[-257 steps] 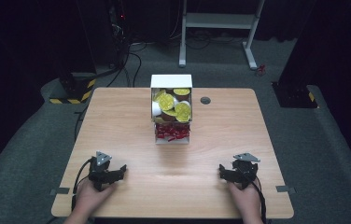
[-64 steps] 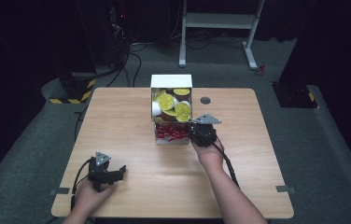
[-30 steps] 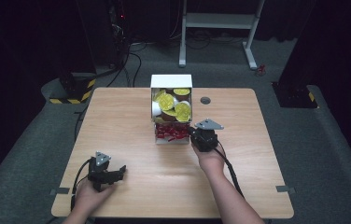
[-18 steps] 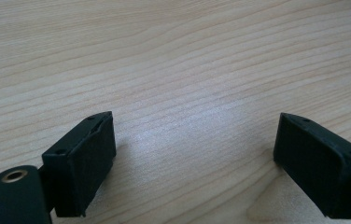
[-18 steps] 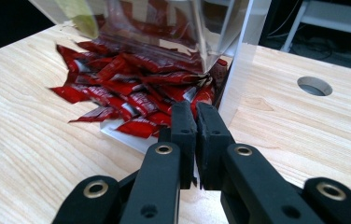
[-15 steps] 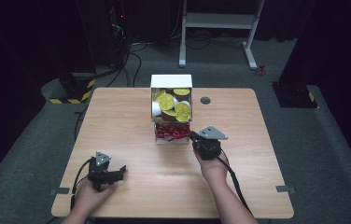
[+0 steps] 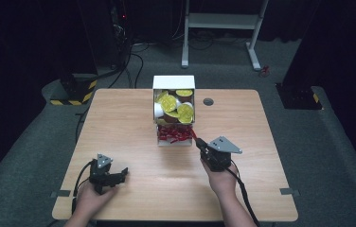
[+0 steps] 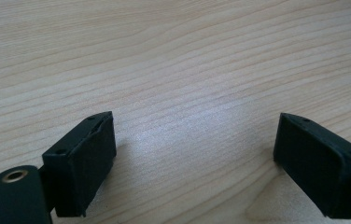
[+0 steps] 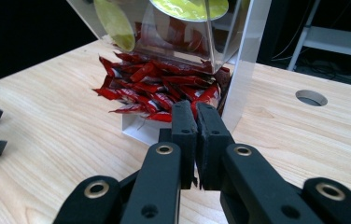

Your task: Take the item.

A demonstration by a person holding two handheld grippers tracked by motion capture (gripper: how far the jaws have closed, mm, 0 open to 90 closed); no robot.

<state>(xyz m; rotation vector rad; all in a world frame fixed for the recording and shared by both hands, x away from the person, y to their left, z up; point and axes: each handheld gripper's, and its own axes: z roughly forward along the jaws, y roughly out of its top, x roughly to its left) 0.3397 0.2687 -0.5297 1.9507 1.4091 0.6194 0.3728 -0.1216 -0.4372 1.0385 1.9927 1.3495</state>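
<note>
Dark floor surrounds the pale wooden bench (image 7: 119, 123); a clear dispenser box (image 7: 174, 113) of red packets (image 7: 175, 134) stands mid-bench. Left gripper (image 8: 197, 158) view: fingers spread over bare wood. Right gripper (image 9: 196, 140) view: fingers clenched just before the packets; whether they pinch one is hidden.

My right tongs (image 9: 196, 119) press together over a red packet (image 9: 206, 95); whether they pinch it, I cannot tell.

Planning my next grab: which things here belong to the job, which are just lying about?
In play: red foil sachets; clear dispenser box holding yellow-lidded pods; right claw, shut by the sachets.
Idle: left claw, open on bare wooden table; round table hole.
</note>
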